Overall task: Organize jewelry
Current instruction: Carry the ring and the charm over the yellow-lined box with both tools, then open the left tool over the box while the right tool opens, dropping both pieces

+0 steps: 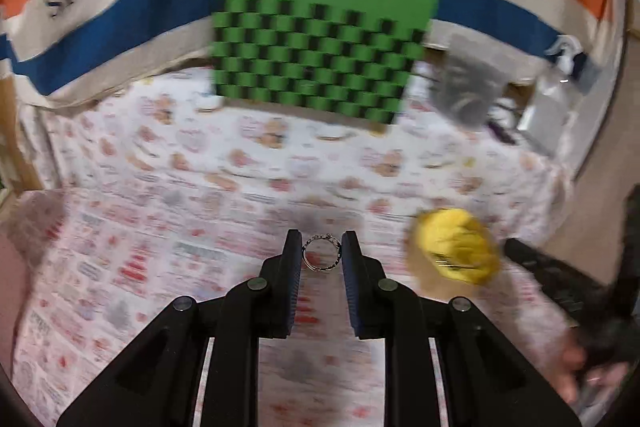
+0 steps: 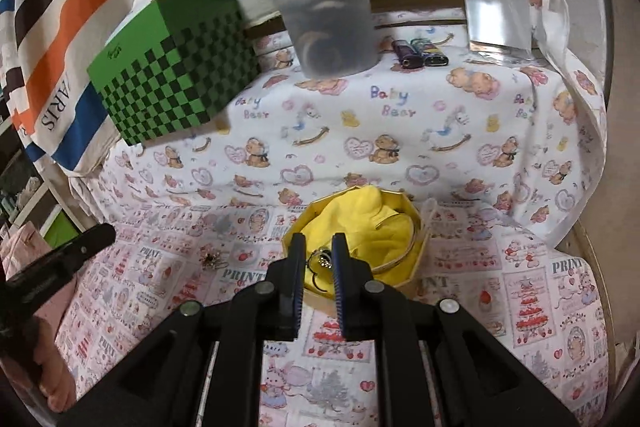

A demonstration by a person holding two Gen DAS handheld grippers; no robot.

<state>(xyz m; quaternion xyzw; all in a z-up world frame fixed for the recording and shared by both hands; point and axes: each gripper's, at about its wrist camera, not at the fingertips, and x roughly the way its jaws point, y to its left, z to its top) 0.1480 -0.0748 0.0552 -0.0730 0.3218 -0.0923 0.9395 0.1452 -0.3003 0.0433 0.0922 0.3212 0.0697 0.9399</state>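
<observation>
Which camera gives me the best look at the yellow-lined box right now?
The right wrist view: the yellow-lined box sits sharp just beyond the right gripper, with its rim, cloth and a bangle visible. In the left wrist view the box is a motion-blurred yellow blob at right.

A striped cloth (image 2: 76, 27) in orange, blue, brown and cream, printed "PARIS", hangs as the backdrop. A teddy-bear sheet (image 2: 400, 131) and a pink print cloth (image 2: 520, 287) cover the surface. Shelving (image 2: 24, 195) stands far left.
</observation>
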